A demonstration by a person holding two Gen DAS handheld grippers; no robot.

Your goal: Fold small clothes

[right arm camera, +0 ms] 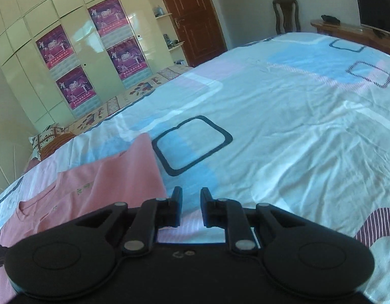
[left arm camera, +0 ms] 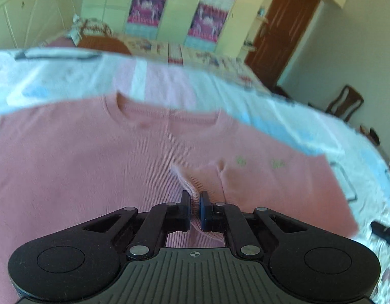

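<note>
A small pink ribbed shirt lies flat on the bed, neckline at the far side. My left gripper is shut on a bunched fold of the shirt's fabric and holds it over the shirt's body. In the right wrist view the same pink shirt lies to the left. My right gripper is open a little and empty, over the bedsheet just right of the shirt's edge. The right gripper's tip also shows at the right edge of the left wrist view.
The bed is covered by a white, blue and pink patterned sheet. A cream wardrobe with purple posters, a brown door, a wooden chair and a patterned pillow stand around it.
</note>
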